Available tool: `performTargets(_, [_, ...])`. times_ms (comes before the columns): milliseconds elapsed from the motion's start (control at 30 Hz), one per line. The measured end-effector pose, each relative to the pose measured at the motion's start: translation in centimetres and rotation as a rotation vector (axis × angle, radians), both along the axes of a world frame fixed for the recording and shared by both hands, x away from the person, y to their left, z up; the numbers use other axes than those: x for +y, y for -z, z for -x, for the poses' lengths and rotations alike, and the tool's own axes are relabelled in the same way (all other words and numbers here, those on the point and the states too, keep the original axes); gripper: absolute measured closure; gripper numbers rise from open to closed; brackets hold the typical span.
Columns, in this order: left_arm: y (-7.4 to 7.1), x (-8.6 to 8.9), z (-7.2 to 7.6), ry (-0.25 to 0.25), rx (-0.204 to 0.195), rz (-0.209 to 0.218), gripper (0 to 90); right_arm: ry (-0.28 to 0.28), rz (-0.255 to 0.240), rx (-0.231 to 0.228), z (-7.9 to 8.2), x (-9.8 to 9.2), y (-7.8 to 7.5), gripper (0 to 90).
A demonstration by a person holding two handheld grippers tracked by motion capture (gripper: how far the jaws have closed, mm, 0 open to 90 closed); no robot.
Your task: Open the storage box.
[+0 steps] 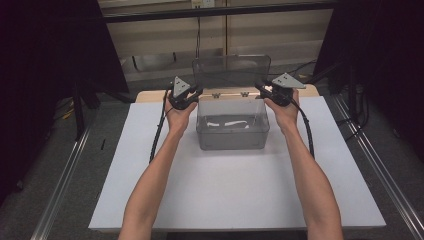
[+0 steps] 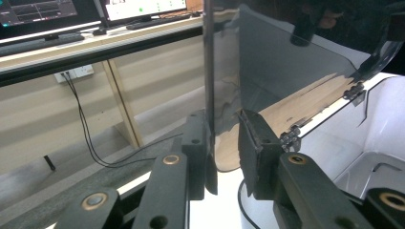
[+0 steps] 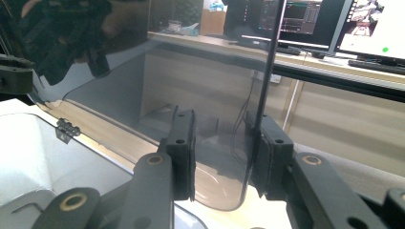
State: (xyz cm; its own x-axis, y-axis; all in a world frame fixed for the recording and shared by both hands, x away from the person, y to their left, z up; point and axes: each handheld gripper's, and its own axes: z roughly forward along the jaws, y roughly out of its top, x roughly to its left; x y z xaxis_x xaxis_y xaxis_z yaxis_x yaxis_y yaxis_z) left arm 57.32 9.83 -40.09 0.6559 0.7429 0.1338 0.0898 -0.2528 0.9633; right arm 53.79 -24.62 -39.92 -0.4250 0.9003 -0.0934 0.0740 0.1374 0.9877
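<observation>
A clear plastic box (image 1: 232,136) stands at the far middle of the white board (image 1: 225,190). Its hinged lid (image 1: 231,70) is raised upright. My left gripper (image 1: 192,96) sits at the lid's left edge and my right gripper (image 1: 262,90) at its right edge. In the left gripper view the lid (image 2: 286,71) runs between the jaws of the left gripper (image 2: 224,143), its rim against one pad. The right gripper view has the lid (image 3: 119,81) the same way inside the right gripper (image 3: 219,138). Both grippers are shut on the lid. Some white pieces (image 1: 227,123) lie in the box.
Two small hinges (image 1: 216,94) join lid and box at the back. Metal rails (image 1: 65,180) run along both sides of the board. A desk with monitors (image 3: 372,24) stands beyond the table. Cables trail from both grippers along the forearms.
</observation>
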Motion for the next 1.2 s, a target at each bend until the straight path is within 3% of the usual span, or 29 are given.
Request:
performTargets(400, [0.0, -0.4, -0.5, -0.011, 0.012, -0.013, 73.1, 0.019, -0.024, 0.003, -0.6, 0.2, 0.2, 61.7])
performTargets(467, [0.1, -0.3, -0.6, -0.012, 0.014, -0.038, 73.6, 0.018, -0.016, 0.005, -0.7, 0.2, 0.1, 61.2])
performTargets(533, [0.2, -0.4, -0.7, -0.018, 0.016, -0.033, 74.3, 0.018, 0.004, 0.007, -0.8, 0.2, 0.2, 60.9])
performTargets(833, [0.1, -0.5, -0.9, -0.023, 0.025, -0.040, 74.4, 0.002, 0.003, 0.060, -0.9, -0.2, 1.2, 61.0])
performTargets(1200, [0.1, -0.6, -1.2, -0.017, 0.037, -0.034, 71.9, 0.010, -0.018, 0.064, -1.3, -0.1, 1.6, 61.2])
